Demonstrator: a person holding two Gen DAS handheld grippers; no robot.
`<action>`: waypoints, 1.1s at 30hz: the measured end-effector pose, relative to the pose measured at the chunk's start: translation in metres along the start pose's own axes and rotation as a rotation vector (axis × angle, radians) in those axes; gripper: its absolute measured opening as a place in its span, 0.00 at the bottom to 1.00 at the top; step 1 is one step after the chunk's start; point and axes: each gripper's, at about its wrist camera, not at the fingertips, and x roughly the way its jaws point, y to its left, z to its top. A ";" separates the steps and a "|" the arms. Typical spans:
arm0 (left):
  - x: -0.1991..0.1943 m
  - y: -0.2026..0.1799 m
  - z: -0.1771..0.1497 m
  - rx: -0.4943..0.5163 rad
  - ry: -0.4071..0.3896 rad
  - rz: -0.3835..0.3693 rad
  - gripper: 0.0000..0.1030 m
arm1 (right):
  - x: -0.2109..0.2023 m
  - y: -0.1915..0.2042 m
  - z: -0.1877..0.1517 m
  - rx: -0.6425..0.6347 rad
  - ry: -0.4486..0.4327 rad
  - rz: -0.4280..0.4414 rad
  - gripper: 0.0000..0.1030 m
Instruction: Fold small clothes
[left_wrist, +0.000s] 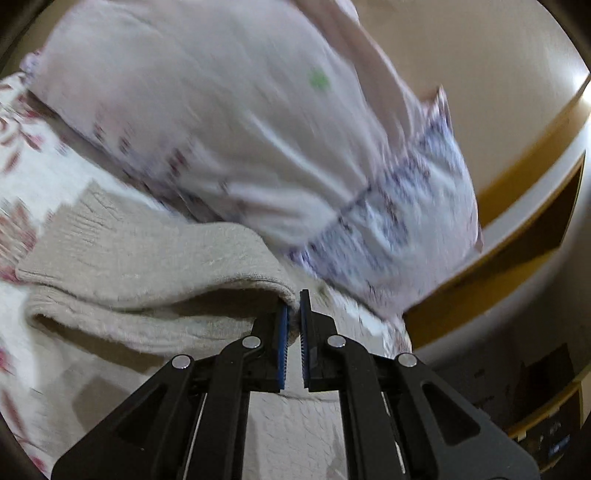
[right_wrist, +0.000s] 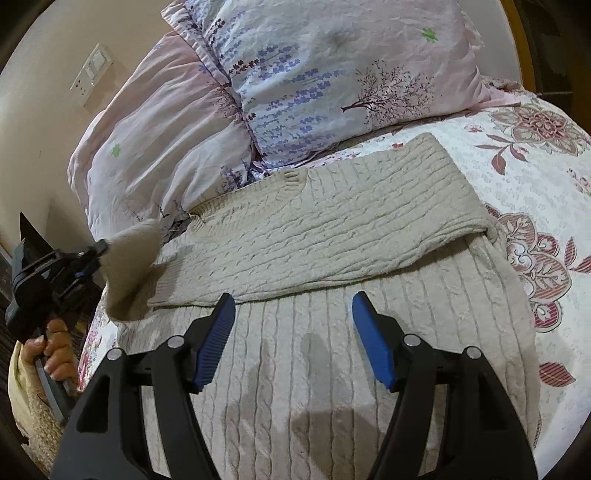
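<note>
A beige cable-knit sweater (right_wrist: 332, 221) lies flat on the floral bedspread (right_wrist: 535, 177), one sleeve folded across its body. My left gripper (left_wrist: 293, 299) is shut on the sweater's left sleeve (left_wrist: 147, 251) and holds its end lifted off the bed. The right wrist view shows that same left gripper (right_wrist: 99, 245) at the left edge, with the blurred cloth end (right_wrist: 129, 258) hanging from it. My right gripper (right_wrist: 293, 302) hovers open over the sweater's lower body, nothing between its blue pads (right_wrist: 218, 332).
Two pink floral pillows (right_wrist: 332, 74) (right_wrist: 159, 140) lie against the sweater's far edge. A person's hand (right_wrist: 55, 347) grips the left tool at the bed's left edge. A wall switch plate (right_wrist: 90, 70) is at the upper left. A wooden frame (left_wrist: 517, 206) runs past the pillow.
</note>
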 end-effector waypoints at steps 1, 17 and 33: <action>0.007 -0.003 -0.005 0.009 0.015 0.003 0.05 | 0.000 0.000 0.000 -0.004 -0.001 -0.001 0.64; 0.004 0.007 -0.051 0.117 0.168 0.041 0.31 | -0.005 0.074 0.027 -0.314 -0.033 0.043 0.64; -0.039 0.118 -0.027 -0.139 0.085 0.221 0.21 | 0.128 0.240 -0.029 -0.897 0.243 0.210 0.30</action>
